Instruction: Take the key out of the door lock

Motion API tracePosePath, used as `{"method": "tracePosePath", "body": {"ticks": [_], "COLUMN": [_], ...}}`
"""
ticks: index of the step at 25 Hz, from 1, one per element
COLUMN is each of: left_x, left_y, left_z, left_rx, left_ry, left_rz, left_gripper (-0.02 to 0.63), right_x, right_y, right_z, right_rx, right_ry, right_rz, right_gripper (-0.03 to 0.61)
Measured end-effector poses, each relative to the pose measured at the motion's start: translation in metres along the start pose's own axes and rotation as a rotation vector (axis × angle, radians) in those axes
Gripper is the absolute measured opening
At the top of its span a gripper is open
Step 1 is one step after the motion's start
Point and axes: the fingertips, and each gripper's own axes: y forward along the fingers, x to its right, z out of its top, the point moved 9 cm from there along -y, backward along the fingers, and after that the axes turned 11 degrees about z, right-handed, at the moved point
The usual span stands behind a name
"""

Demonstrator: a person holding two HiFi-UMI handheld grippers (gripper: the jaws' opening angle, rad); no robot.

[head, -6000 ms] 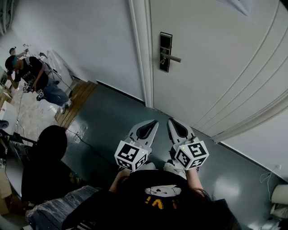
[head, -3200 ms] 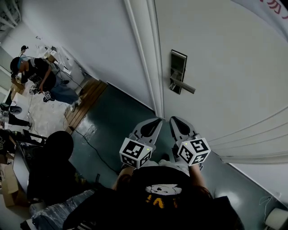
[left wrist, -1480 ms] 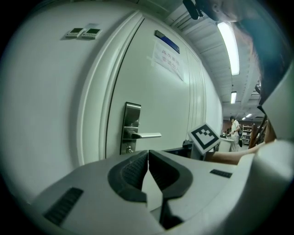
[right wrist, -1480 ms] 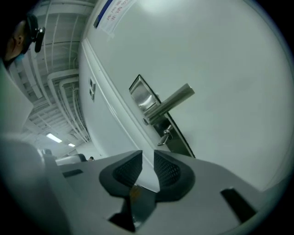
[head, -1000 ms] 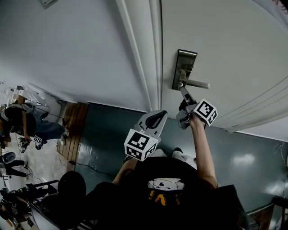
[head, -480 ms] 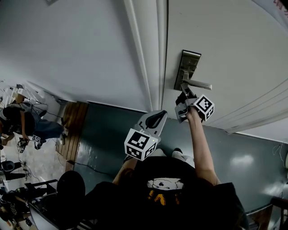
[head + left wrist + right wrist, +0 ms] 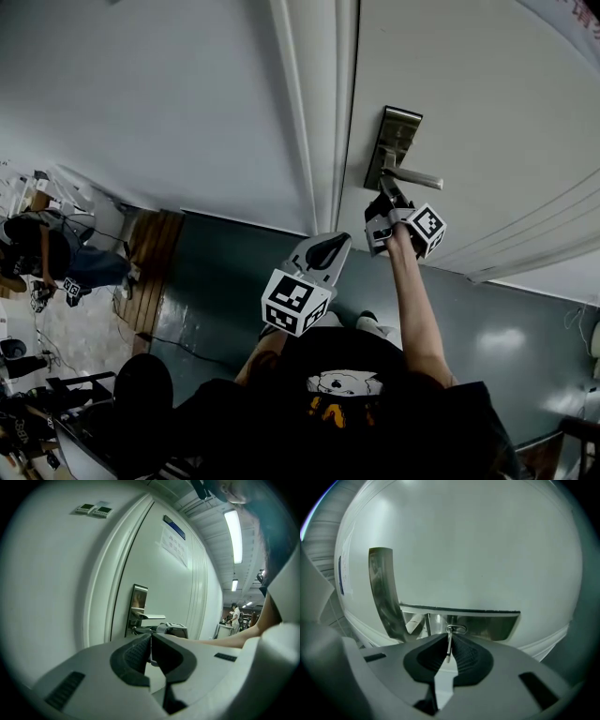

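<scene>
A steel lock plate [image 7: 398,141] with a lever handle [image 7: 418,178] sits on the white door. In the right gripper view the thin metal key [image 7: 449,643] sticks out of the lock plate [image 7: 459,626] beside the handle [image 7: 383,592]. My right gripper [image 7: 382,208] is at the lock. Its jaws have just been closing, and the pads of the right gripper [image 7: 449,649] now press on the key blade. My left gripper [image 7: 323,251] hangs back lower left, and the left gripper [image 7: 151,643] is shut and empty.
The white door frame [image 7: 319,112] and a plain wall stand left of the lock. Dark green floor [image 7: 234,272] lies below. A person [image 7: 37,248] crouches far off at the left, and a dark rounded object [image 7: 141,394] sits at lower left.
The right gripper rose from waist height to the lock, then rolled and edged in under the handle. The left gripper stayed where it was.
</scene>
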Motion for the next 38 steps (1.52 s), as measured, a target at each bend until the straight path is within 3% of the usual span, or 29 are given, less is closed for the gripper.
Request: {"method": "tracePosePath", "body": {"ticks": [5, 9, 18, 24, 38], "left_x": [-0.003, -0.007, -0.001, 0.001, -0.004], "left_y": [-0.005, -0.006, -0.007, -0.017, -0.039], "left_z": [-0.005, -0.009, -0.014, -0.02, -0.04], "left_rx": [-0.01, -0.016, -0.024, -0.043, -0.075], "left_ry": [-0.005, -0.008, -0.006, 0.005, -0.044], "left_rz": [0.014, 0.019, -0.01, -0.029, -0.021], "left_gripper": [0.012, 0.012, 0.012, 0.012, 0.012], "right_x": [-0.004, 0.002, -0.009, -0.026, -0.068], "right_y": [-0.003, -0.02, -0.056, -0.082, -0.135], "right_z": [-0.005, -0.011, -0.023, -0.03, -0.057], "right_rx": [0.032, 0.022, -0.046, -0.081, -0.217], "right_ry": [0.076, 0.095, 0.018, 0.016, -0.107], "right_rz": [-0.014, 0.03, 0.011, 0.058, 0.028], "right_gripper": [0.021, 0.02, 0.021, 0.021, 0.021]}}
